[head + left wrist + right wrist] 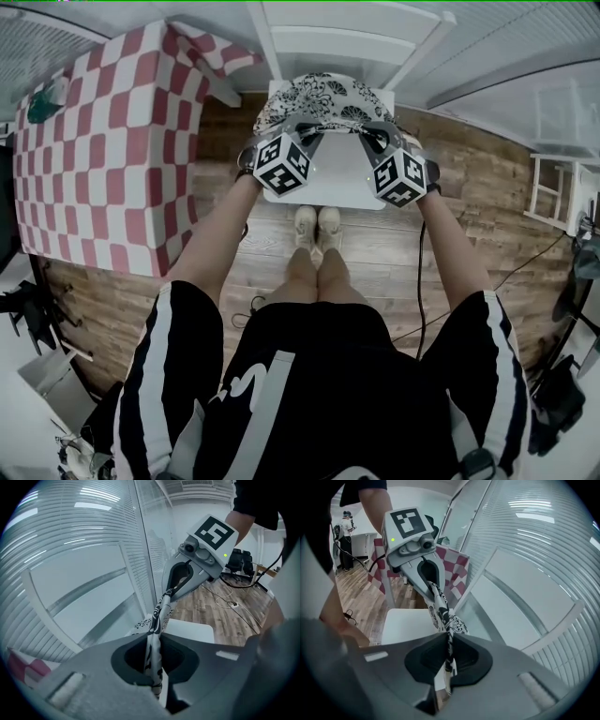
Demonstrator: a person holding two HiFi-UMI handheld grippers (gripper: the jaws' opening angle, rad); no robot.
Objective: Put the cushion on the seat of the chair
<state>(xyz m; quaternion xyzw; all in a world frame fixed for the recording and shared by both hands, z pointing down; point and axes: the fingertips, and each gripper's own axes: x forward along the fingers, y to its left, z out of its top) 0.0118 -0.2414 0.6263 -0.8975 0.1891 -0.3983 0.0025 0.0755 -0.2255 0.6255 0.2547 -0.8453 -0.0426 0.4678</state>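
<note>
With the left gripper [307, 133] and right gripper [373, 141] each pinching the patterned cushion's [323, 97] near hem, we hold it over the chair seat's [339, 176] back edge, aiming to lower evenly and lay it flat.

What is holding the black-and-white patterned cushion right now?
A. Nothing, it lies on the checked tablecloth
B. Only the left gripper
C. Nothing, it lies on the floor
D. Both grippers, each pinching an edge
D: the left gripper and the right gripper each have their jaws closed on the fabric of the cushion.
</note>
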